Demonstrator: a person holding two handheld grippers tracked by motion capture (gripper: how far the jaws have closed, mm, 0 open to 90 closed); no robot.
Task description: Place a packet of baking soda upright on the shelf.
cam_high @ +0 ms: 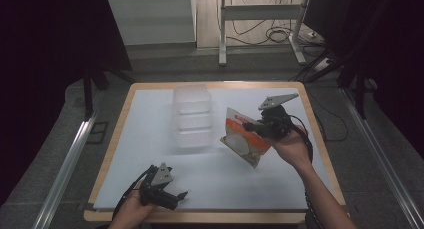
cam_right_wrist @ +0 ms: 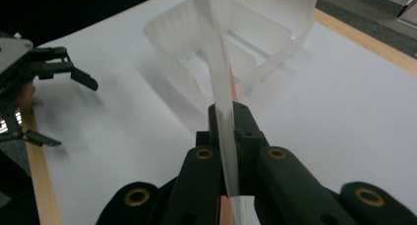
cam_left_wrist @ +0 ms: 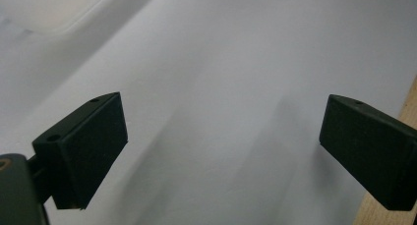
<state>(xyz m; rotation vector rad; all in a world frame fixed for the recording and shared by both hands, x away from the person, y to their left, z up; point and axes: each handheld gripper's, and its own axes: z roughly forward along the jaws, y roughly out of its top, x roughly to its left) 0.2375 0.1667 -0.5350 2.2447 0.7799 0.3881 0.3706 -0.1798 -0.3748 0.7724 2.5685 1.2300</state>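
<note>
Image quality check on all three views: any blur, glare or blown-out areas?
High view: soft, table sheet evenly bright, dark surroundings; the packet in the right gripper is readable. Left gripper view: left gripper fingers sharp, sheet featureless, soft shadows. Right gripper view: the clear tray is overexposed and hazy; the packet's edge is near-white.

Glossy plastic packet (cam_high: 243,139), translucent ribbed plastic container (cam_high: 192,117), matt white sheet (cam_high: 150,139), wooden table (cam_high: 116,139)
</note>
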